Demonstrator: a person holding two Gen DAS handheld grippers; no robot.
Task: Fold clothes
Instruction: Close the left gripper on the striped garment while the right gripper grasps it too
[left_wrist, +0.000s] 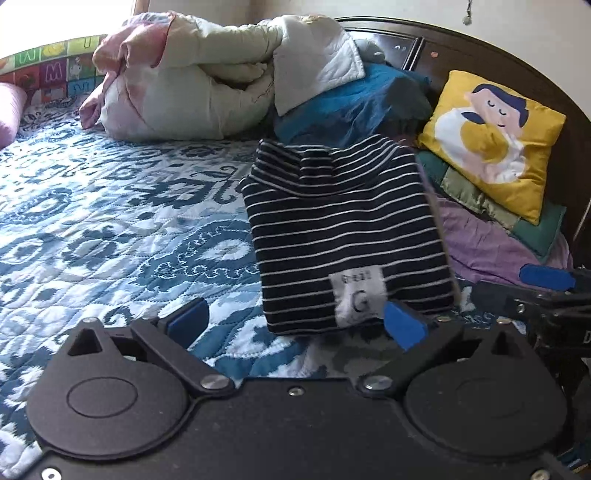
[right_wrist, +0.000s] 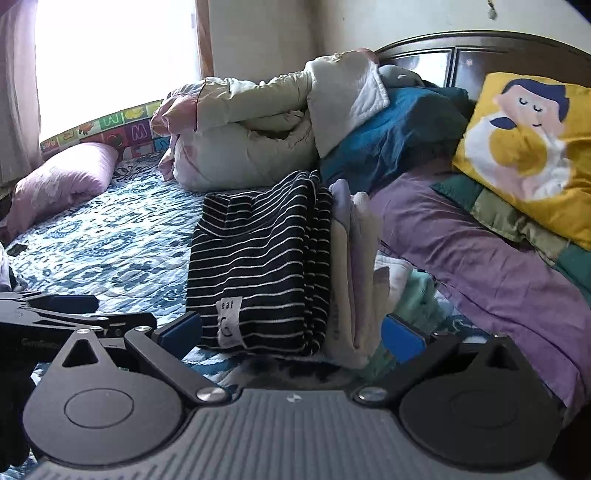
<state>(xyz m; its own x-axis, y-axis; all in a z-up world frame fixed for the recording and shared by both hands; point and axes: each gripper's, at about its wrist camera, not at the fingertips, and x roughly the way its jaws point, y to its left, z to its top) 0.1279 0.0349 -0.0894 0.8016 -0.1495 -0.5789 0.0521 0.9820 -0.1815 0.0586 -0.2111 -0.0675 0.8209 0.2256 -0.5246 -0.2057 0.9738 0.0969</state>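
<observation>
Folded navy striped top (left_wrist: 347, 236) lying flat on blue-and-white patterned quilt (left_wrist: 110, 221), white neck label (left_wrist: 356, 295) facing up at near edge. Collar end bunched toward far side, close to teal blanket (left_wrist: 347, 107).

Left gripper (left_wrist: 295, 325) spread wide, blue pads on either side of top's near edge, nothing clamped. Left pad (left_wrist: 188, 319) over bare quilt, right pad (left_wrist: 404, 325) just beside the label; contact with fabric not clear. Right gripper seen at right edge of left wrist view, one blue pad (left_wrist: 546, 277) visible.

In right wrist view, same striped top (right_wrist: 258, 266) sitting left of a stack of pale folded clothes (right_wrist: 354, 266), touching it along one side. Mint-green folded piece (right_wrist: 417, 295) just right of that stack. Right gripper (right_wrist: 291, 332) also wide apart, pads straddling near ends of striped top and pale stack, gripping nothing. Left gripper's fingers (right_wrist: 70, 304) poking in from left edge.

Behind: rumpled cream comforter (left_wrist: 192, 81) piled at far side, yellow cartoon cushion (left_wrist: 495, 140) leaning on dark wooden headboard (left_wrist: 388, 37), green patchwork pillow (left_wrist: 480, 195) under it, lilac sheet (right_wrist: 480, 251) to right, pink pillow (right_wrist: 62, 181) far left, alphabet play mat (right_wrist: 110, 129) standing along window side.
</observation>
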